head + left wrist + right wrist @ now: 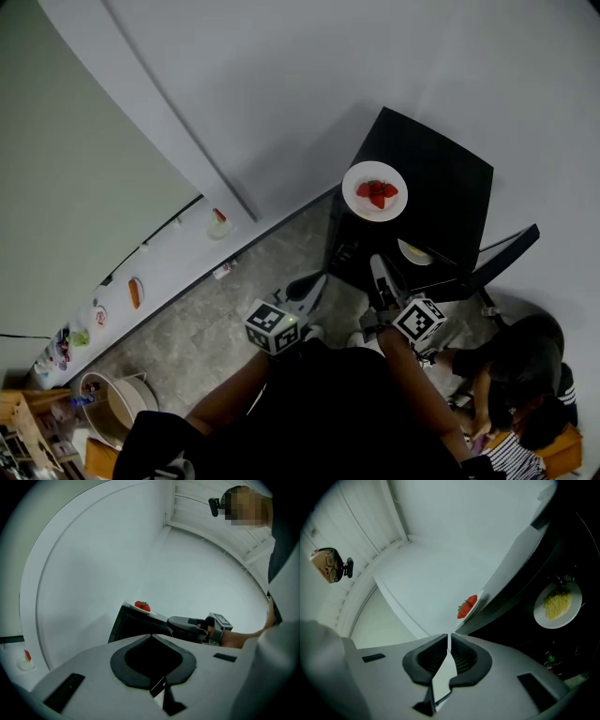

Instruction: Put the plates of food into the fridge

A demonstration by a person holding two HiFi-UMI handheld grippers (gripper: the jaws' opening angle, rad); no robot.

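**Both tools closed and empty at the near edge of the desk**

A grey stone floor runs between a long white ledge on the left and a black square desk on the far right. A second person sits on the floor near the desk's right side, just beside the right arm.

On the desk top lies a round white plate of red strawberries, close to the near left corner. Below it, on a lower shelf, sits a white plate of yellow food; the desk top covers part of it in the head view, while the right gripper view shows it whole.

The left tool hangs over the floor just left of the desk, jaws pressed together with nothing between them. The right tool points at the desk's near edge, beside the lower plate, its jaws likewise together and empty.

Along the ledge stand a small white dish with a red piece and, nearer, another dish with a brown sausage. A round pale tub stands on the floor at near left.
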